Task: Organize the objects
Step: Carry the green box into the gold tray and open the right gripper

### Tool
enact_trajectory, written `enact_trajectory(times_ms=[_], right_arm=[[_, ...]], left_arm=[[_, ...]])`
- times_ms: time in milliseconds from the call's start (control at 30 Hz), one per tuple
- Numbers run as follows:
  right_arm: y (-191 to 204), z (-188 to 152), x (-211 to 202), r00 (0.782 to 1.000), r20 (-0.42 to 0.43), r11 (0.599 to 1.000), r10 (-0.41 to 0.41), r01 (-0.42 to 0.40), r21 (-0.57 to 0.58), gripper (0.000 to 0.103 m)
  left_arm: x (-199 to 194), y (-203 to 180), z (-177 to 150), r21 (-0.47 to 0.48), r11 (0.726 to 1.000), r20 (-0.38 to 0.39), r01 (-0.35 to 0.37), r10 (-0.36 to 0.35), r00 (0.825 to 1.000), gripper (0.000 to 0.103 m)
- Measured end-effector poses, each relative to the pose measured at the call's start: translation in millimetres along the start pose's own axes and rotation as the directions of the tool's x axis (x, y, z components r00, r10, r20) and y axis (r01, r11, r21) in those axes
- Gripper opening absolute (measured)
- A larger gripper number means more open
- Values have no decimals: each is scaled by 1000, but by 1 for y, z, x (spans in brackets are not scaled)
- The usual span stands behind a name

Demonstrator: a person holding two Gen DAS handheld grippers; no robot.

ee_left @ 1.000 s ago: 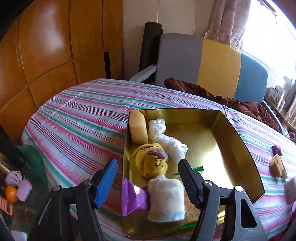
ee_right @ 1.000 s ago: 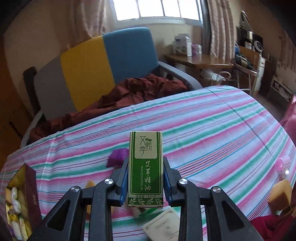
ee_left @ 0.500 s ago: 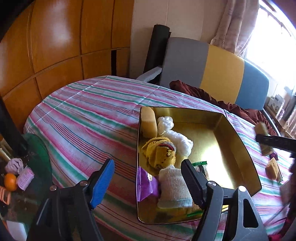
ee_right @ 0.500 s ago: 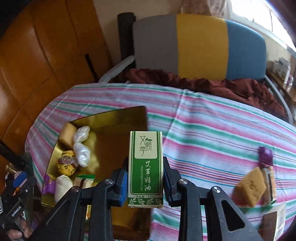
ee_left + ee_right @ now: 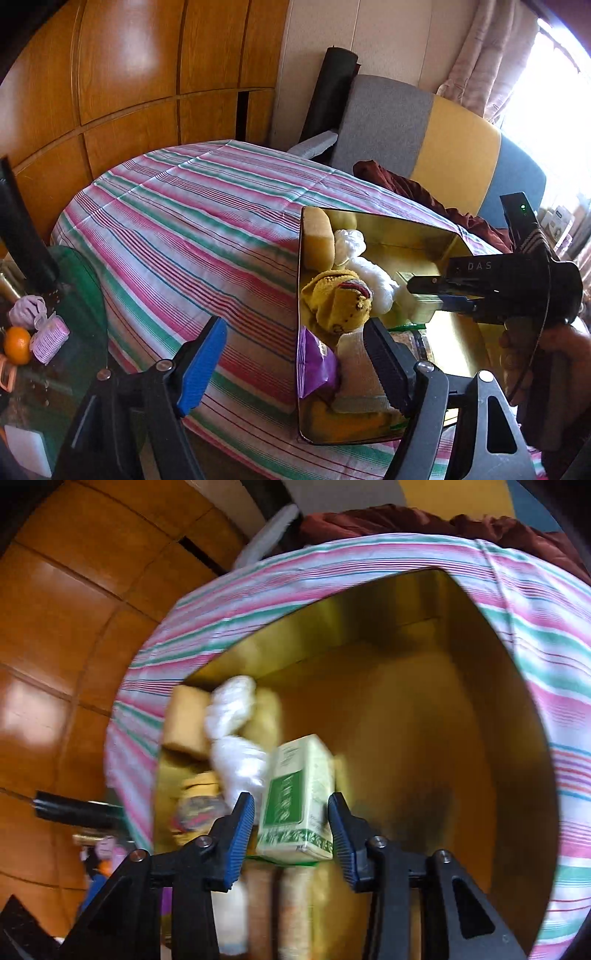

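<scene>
Right gripper (image 5: pixel 291 825) swung from over the striped tablecloth (image 5: pixel 546 635) to above the gold tin (image 5: pixel 424 602), jaws opening, green essential-oil box (image 5: pixel 297 797) tilted loose between them, left gripper (image 5: pixel 295 363) wide, empty, straddling the tin's near-left rim.

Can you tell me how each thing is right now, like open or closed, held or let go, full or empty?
Gold metal tin: lidless, partly filled.
Green-and-white oil box: tilted over the tin, between the jaws, pads off it.
Right gripper: jaws opening.
Left gripper: open, empty, straddling the tin's left wall.
Yellow knitted toy: lying in the tin.
</scene>
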State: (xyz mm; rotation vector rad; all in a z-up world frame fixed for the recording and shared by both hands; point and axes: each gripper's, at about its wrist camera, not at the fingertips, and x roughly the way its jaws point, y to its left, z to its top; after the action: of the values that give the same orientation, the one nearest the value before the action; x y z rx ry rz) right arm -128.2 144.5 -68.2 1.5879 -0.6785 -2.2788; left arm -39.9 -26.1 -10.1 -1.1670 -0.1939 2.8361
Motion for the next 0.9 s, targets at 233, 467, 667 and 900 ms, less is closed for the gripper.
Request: enact_trajectory(times_ms=[233,467,667,900], right_arm=[[7,-21,-27,997,63,997,-48,52,-59,42],[14,-47,-60,972,163,966,-172,198,-164,44],[0,-68,-89,950,227,952,-214,255,-171,44],[-48,-88,-132,927,271,954,-260,289,-73,44]], left_arm=[[1,-2,-1,5,1000,-5,-5,5,1000,77],[-6,-12,-2,31,999,8,9,-9,1000,78],[-15,-25,-5,70,997,18,28,-29,999,78],[-21,-43,-12,117,992,12,43,-45,999,78]])
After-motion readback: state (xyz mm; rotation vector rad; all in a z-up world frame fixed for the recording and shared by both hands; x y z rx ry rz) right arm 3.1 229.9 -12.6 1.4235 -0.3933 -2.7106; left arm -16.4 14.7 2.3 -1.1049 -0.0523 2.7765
